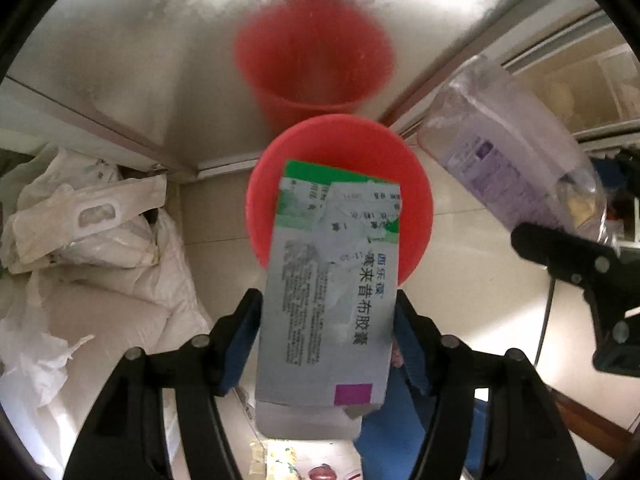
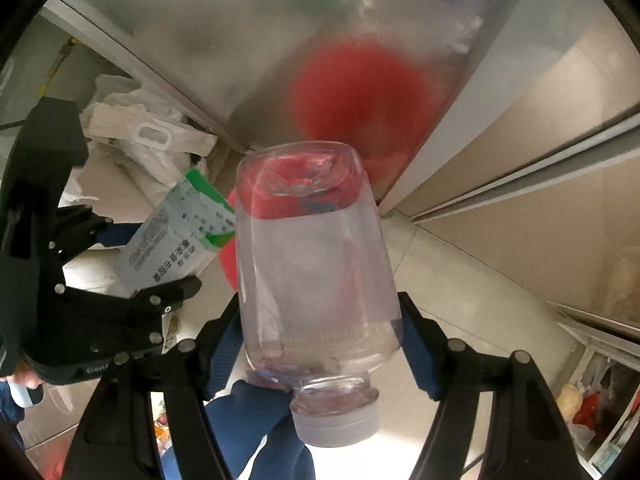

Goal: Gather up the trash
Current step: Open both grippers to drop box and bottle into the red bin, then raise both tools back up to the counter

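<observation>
Between the left gripper's (image 1: 326, 320) fingers sits a grey-and-green medicine box (image 1: 332, 280), pads w/ blue faces clamped on its two long sides, box pointing straight out ahead, torn flap end nearest the camera. Just past the box's far end: red bin (image 1: 340, 184), open mouth facing up, box tip hanging over its rim. Behind the bin, a frosted panel (image 1: 160, 60) shows a blurry red reflection. Off to the left of the fingers, a heap of white bags (image 1: 80, 232) on the floor.

Right gripper (image 2: 320, 320) next: fingers pinching a clear plastic bottle (image 2: 316, 264) by its sides, white cap (image 2: 336, 424) nearest the lens, base pointing away. Red bin (image 2: 230, 256) peeks out just left of the bottle, mostly hidden behind it. Left gripper w/ the box visible to the left.
</observation>
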{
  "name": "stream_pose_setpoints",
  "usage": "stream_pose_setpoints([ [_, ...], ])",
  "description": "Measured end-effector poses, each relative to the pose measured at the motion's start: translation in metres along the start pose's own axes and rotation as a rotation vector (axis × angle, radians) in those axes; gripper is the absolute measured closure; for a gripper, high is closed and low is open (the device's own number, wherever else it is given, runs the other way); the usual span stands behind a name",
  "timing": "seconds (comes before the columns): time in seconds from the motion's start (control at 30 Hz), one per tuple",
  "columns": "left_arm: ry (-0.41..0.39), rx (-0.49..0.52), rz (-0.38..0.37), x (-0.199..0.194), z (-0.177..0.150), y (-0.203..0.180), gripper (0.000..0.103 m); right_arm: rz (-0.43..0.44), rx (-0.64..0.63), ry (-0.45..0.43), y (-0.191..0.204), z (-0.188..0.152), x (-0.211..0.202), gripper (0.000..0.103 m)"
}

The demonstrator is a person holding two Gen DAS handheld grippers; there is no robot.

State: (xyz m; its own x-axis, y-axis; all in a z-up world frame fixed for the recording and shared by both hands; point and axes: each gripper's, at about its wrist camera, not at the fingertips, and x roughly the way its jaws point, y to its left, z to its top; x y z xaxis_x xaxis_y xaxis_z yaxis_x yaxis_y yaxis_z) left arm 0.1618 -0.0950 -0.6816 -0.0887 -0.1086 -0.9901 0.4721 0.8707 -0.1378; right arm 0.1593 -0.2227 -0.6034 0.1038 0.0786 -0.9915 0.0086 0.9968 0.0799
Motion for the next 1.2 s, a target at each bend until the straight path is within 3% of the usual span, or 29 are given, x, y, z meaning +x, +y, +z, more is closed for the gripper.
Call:
stream_pose_setpoints([
  [0.07, -0.001, -0.002, 0.000, 0.003, -0.001, 0.002, 0.033, 0.006, -0.001, -0.007, 0.000, -0.001, 0.006, 0.033],
  [0.1, -0.003, -0.006, -0.004, 0.003, 0.000, 0.003, 0.022, 0.009, -0.003, -0.010, 0.001, -0.001, 0.008, 0.033],
  [0.13, -0.006, -0.009, -0.008, 0.003, 0.003, 0.004, 0.019, 0.011, -0.006, -0.014, -0.007, -0.009, 0.005, 0.033],
  [0.43, -0.056, -0.040, 0.009, -0.018, 0.002, 0.011, 0.014, 0.056, 0.003, -0.015, -0.017, -0.019, -0.015, 0.033],
  [0.67, -0.101, -0.090, 0.009, -0.059, -0.014, 0.013, 0.013, 0.000, -0.088, -0.090, -0.006, -0.029, -0.054, 0.015],
  [0.8, -0.137, -0.130, 0.003, -0.099, -0.027, 0.008, 0.012, 0.013, -0.089, -0.106, -0.005, -0.038, -0.083, 0.014],
  [0.97, -0.185, -0.160, 0.022, -0.166, -0.047, -0.009, 0.000, 0.026, -0.079, -0.160, 0.003, -0.049, -0.132, 0.014],
  [1.2, -0.305, -0.188, 0.061, -0.293, -0.082, -0.039, 0.000, 0.024, -0.078, -0.289, 0.007, -0.075, -0.254, 0.014],
])
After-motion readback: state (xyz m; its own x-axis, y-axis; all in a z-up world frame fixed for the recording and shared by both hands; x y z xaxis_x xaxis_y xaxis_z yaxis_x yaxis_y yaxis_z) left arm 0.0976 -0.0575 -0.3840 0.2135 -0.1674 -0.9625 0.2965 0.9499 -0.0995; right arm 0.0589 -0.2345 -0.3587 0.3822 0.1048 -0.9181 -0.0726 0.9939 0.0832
